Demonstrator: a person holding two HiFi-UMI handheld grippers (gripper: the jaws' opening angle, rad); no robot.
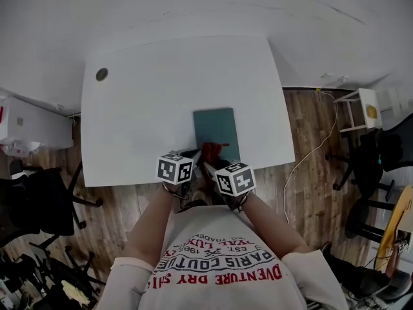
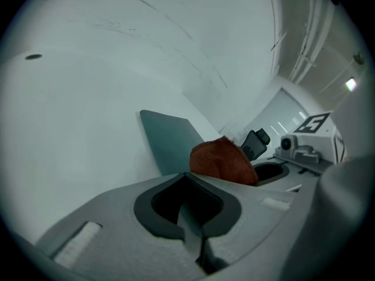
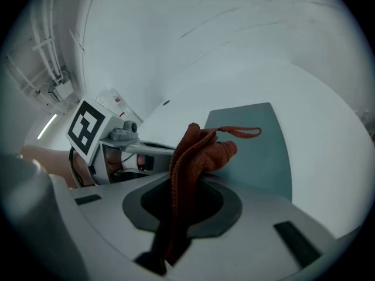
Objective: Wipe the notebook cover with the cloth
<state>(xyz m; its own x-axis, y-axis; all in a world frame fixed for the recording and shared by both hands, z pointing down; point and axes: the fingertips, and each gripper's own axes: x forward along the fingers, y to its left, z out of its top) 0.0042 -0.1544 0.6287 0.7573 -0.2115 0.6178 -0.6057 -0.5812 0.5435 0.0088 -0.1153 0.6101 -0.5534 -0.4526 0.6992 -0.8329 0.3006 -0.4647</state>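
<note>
A teal notebook (image 1: 216, 131) lies flat on the white table (image 1: 142, 108), near its front edge. My right gripper (image 1: 210, 163) is shut on a rust-red cloth (image 1: 210, 150), which hangs bunched over the notebook's near end. In the right gripper view the cloth (image 3: 196, 157) runs up from between the closed jaws, its loop over the notebook (image 3: 258, 142). My left gripper (image 1: 193, 155) sits just left of the right one, shut with nothing in it. The left gripper view shows the notebook (image 2: 170, 139), the cloth (image 2: 222, 160) and the right gripper's body (image 2: 304, 145) close beside.
A round grommet hole (image 1: 102, 74) sits at the table's far left corner. Dark office chairs (image 1: 39, 205) stand on the wooden floor at left; more chairs (image 1: 377, 166), a cable (image 1: 310, 154) and a small white stand (image 1: 361, 108) are at right.
</note>
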